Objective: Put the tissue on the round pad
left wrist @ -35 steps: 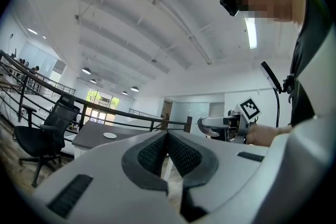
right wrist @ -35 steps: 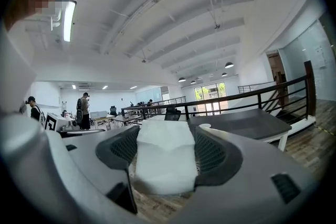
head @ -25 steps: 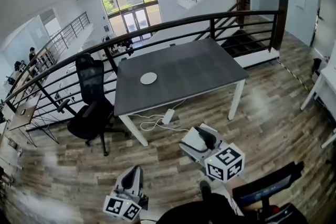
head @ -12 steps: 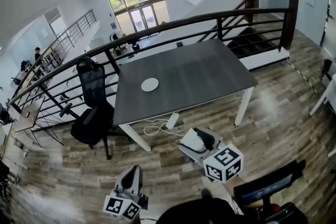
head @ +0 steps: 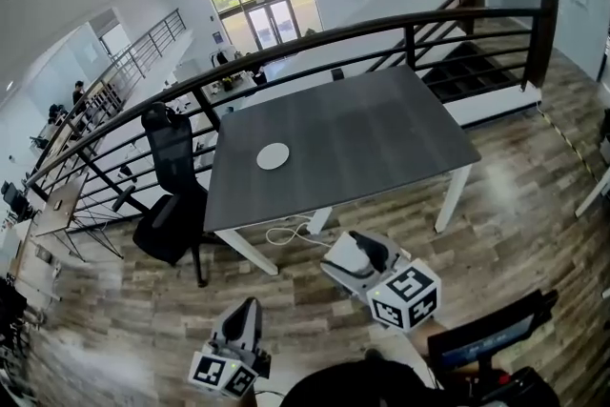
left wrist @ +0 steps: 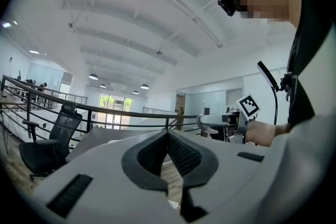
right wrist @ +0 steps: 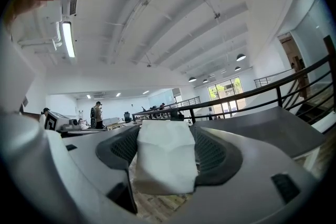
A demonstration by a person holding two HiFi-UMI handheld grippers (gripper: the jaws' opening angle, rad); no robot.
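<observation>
A: Pinching the tissue [right wrist: 165, 162] in the right tongs [right wrist: 166, 132]; keeping the left tongs [left wrist: 168, 136] pressed together, empty.

B: Well short of the round pad [head: 273, 156], far ahead on the bench [head: 381, 129]. Could slip loose mid-carry, or land beside the pad if released early.

White tissue [right wrist: 165, 157] at the centre of my right gripper view, framed by dark cross-hatched pads [right wrist: 215, 152] set in a pale grey shell. In the head view, my right gripper [head: 355, 251], lower centre, is light grey and black, and its cube [head: 407, 294] is patterned with black-and-white square markers. My left gripper [head: 246, 310], lower left, shows the same grey and the same markers. Mid-frame, the table [head: 381, 129] has a charcoal top and white legs, and the round pad [head: 273, 155] is white. Black chair [head: 172, 195] at the left, black railing [head: 381, 26] arcing across the top. The floor [head: 515, 214] is brown-grey wood-grain planks.
</observation>
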